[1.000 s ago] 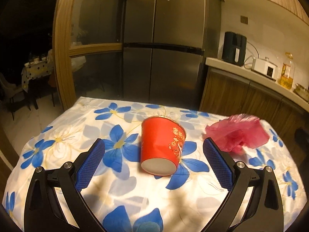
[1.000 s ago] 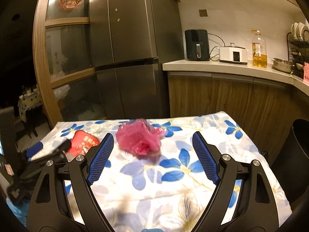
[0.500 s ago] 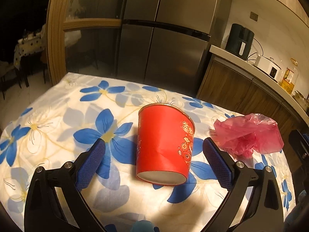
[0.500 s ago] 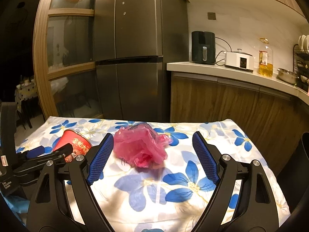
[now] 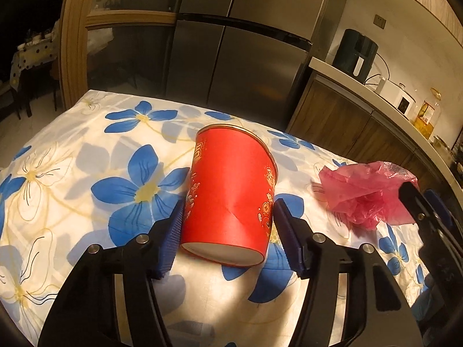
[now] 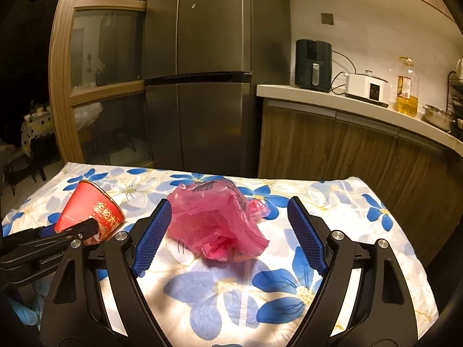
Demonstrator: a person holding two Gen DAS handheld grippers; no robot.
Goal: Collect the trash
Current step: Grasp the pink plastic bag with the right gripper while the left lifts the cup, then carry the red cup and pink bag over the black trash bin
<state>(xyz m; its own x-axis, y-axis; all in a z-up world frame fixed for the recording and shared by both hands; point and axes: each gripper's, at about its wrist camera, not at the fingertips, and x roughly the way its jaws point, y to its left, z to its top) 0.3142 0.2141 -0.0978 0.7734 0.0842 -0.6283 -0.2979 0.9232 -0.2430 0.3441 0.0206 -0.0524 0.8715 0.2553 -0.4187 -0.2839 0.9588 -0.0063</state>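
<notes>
Red paper cup point(image 5: 230, 193) lies tipped between ribbed blue fingers point(image 5: 170, 237) beside crumpled pink plastic bag point(image 6: 215, 225).

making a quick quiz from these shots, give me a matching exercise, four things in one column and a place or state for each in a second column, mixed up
Things:
1. red paper cup
2. pink plastic bag
3. left gripper
4. oil bottle

Places or states:
A. crumpled on the tablecloth
B. on the kitchen counter
C. lying on its side
D. fingers either side of the cup

Pairs: 1-C, 2-A, 3-D, 4-B
</notes>
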